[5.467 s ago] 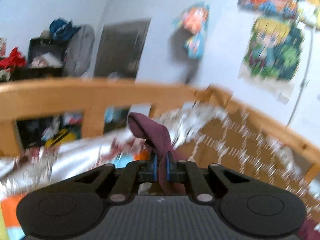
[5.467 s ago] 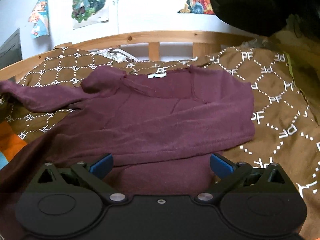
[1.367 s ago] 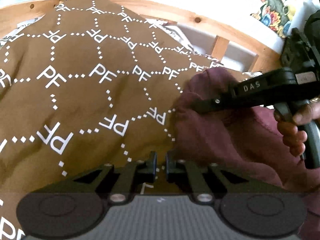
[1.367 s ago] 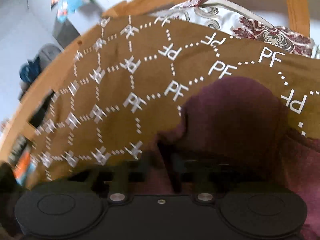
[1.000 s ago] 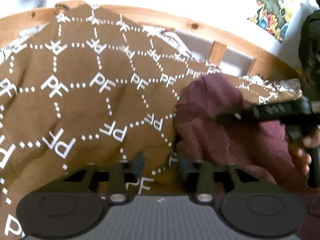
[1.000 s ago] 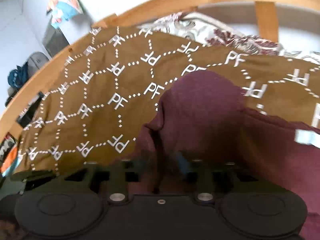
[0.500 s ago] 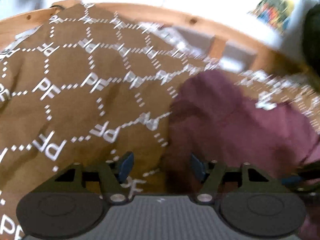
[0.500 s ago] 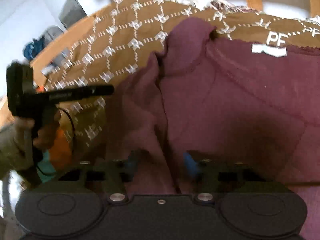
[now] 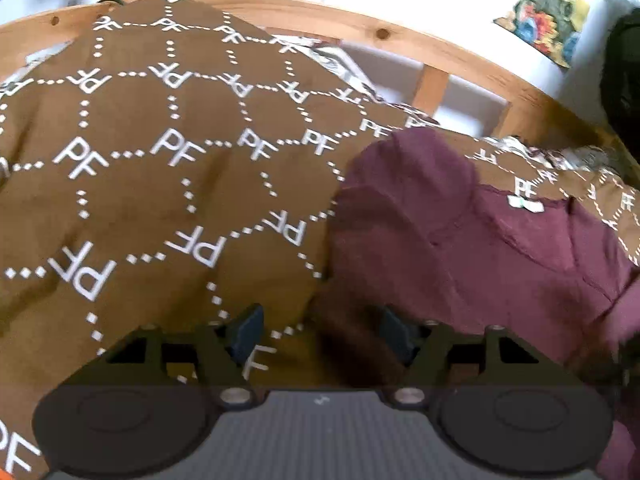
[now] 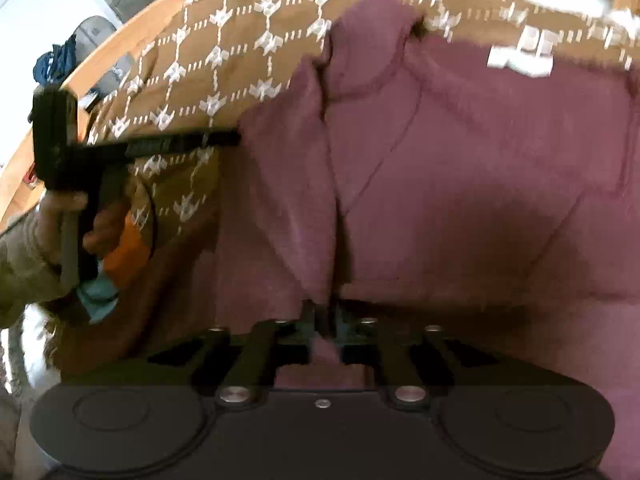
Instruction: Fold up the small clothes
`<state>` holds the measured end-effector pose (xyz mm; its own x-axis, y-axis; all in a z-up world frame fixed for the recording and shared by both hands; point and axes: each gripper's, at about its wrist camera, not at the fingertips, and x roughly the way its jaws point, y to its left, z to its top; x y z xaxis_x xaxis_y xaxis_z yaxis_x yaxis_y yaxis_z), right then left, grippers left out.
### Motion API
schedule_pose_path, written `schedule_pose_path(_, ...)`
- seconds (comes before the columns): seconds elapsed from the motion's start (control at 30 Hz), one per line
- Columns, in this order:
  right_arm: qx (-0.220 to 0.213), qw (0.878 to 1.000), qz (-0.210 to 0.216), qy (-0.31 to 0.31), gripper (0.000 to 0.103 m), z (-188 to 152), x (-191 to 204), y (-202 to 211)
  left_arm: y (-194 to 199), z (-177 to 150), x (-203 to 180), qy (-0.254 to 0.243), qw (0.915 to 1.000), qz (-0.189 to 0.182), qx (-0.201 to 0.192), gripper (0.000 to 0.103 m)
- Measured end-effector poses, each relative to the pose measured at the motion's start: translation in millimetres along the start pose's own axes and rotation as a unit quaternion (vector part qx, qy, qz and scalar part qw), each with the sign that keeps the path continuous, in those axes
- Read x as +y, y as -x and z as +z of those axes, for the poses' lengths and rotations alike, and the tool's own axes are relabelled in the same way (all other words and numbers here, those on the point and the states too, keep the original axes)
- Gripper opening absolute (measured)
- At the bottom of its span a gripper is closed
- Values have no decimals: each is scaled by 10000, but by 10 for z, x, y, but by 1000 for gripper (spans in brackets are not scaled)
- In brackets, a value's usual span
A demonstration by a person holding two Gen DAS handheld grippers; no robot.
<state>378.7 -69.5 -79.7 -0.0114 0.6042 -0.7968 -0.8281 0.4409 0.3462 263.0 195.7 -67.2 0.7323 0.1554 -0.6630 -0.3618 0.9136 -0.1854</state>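
A maroon sweater (image 9: 480, 248) lies on a brown blanket with white "PF" marks (image 9: 160, 160). It fills most of the right wrist view (image 10: 460, 168). My left gripper (image 9: 320, 334) is open, its jaws on either side of the sweater's left edge where it meets the blanket. It shows from the side in the right wrist view (image 10: 236, 138), tips at the sweater's left edge. My right gripper (image 10: 324, 316) is shut on a raised fold of the sweater. A white neck label (image 10: 520, 58) shows at the top.
A wooden bed rail (image 9: 400, 40) curves behind the blanket. A patterned sheet (image 9: 332, 56) shows beneath the blanket by the rail. Posters hang on the white wall (image 9: 540, 8). Orange and teal fabric (image 10: 116, 256) lies by my left hand.
My left gripper opened from shut and sits at the sweater's left edge. My right gripper pulled back toward the sweater's middle, opened briefly, then shut on a fold.
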Motion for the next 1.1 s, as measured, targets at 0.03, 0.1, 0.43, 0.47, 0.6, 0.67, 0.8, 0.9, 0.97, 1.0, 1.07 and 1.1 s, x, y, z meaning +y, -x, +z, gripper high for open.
schedule_pose_path(0.03, -130, 9999, -24, -25, 26, 70, -31, 24, -15, -17, -13, -61, 10000, -40, 38, 71)
schedule_pose_path(0.1, -442, 9989, -91, -113, 38, 268, -80, 17, -41, -49, -32, -119, 9999, 5, 114, 71)
schedule_pose_path(0.43, -1239, 9745, 887, -1645, 51, 1441, -191, -803, -18, -145, -58, -339, 9992, -9, 215, 75)
schedule_pose_path(0.47, -1210, 9715, 897, -1830, 51, 1541, -208, -917, -16, -149, -62, -386, 9990, -15, 218, 76)
schedule_pose_path(0.6, -1159, 9522, 1248, -2534, 51, 1805, -263, -1177, -13, -155, -43, -431, 9987, -60, 256, 76)
schedule_pose_path(0.67, -1283, 9404, 1515, -2763, 51, 1886, -276, -1205, -13, -165, -41, -464, 9985, -68, 265, 76)
schedule_pose_path(0.8, -1576, 9246, 1762, -2987, 53, 2014, -307, -1162, 14, -191, -41, -537, 9982, -45, 266, 76)
schedule_pose_path(0.9, -1648, 9328, 1594, -2780, 59, 2021, -276, -1021, 5, -190, -51, -513, 9983, -45, 285, 76)
schedule_pose_path(0.97, -1612, 9426, 1483, -2519, 66, 1915, -243, -898, 25, -183, -31, -387, 9987, -106, 302, 79)
schedule_pose_path(1.0, -1558, 9460, 1513, -2408, 69, 1829, -228, -839, 29, -175, 3, -294, 9990, -166, 308, 81)
schedule_pose_path(1.07, -1480, 9459, 1648, -2371, 81, 1598, -231, -729, 45, -175, 54, -105, 9990, -298, 314, 83)
schedule_pose_path(1.1, -1441, 9416, 1747, -2491, 83, 1473, -235, -696, 48, -177, 76, -51, 9989, -336, 316, 83)
